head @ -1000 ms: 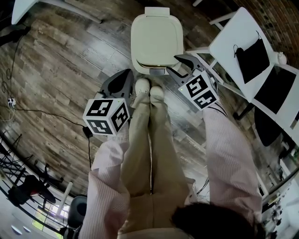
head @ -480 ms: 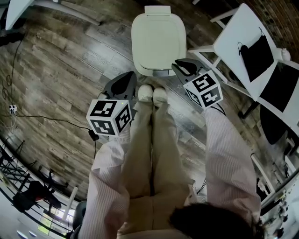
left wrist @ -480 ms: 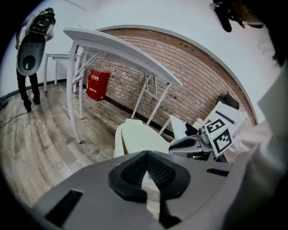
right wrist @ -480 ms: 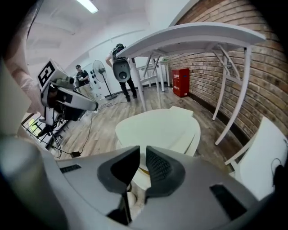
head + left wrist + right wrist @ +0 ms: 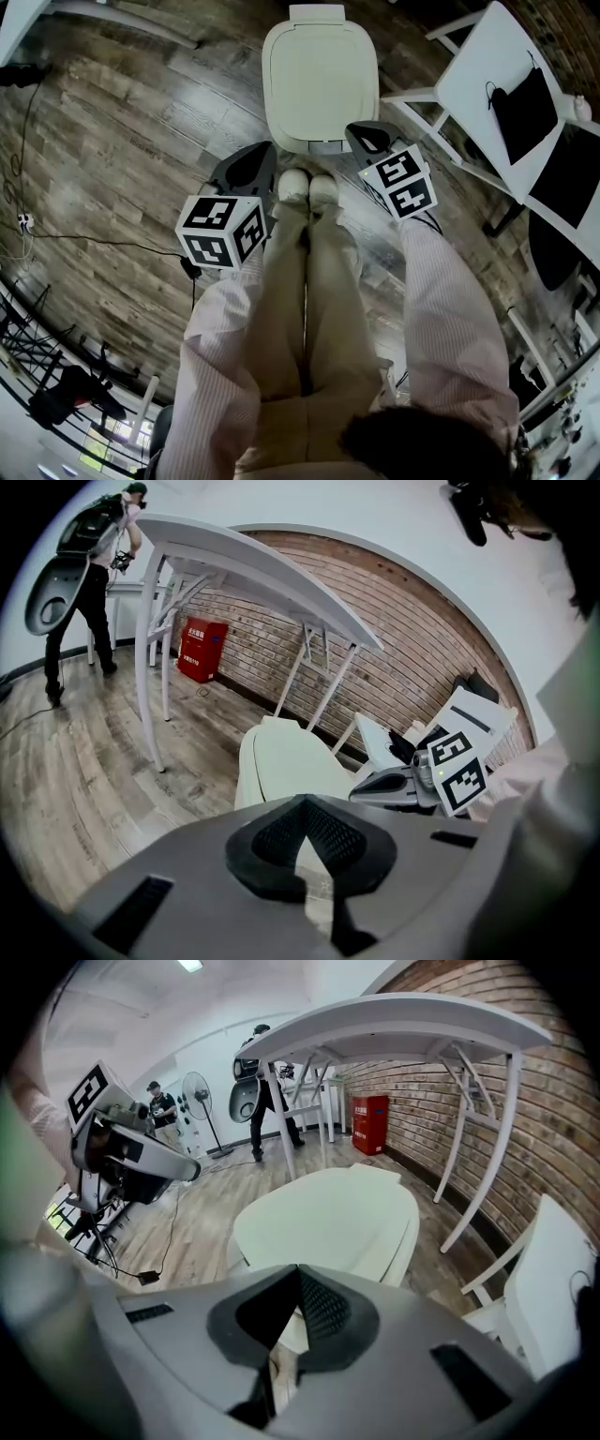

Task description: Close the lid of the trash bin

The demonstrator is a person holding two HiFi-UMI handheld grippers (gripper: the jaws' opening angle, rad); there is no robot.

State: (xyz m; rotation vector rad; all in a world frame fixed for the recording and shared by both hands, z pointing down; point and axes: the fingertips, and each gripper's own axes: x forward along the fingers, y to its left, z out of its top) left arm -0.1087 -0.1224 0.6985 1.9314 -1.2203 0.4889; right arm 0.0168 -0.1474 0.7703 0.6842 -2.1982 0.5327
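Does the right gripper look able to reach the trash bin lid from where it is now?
Probably yes: the right gripper hangs by the front corner of the trash bin lid, nothing between them. Its jaws have just closed, empty.

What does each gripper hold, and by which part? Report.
Nothing. The left gripper and right gripper are both shut empty, the right's jaws having just closed.

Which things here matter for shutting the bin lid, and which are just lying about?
For the job: trash bin lid; left tool and right tool, both shut and empty.
Lying about: black cloth; floor cable; red box; white table.
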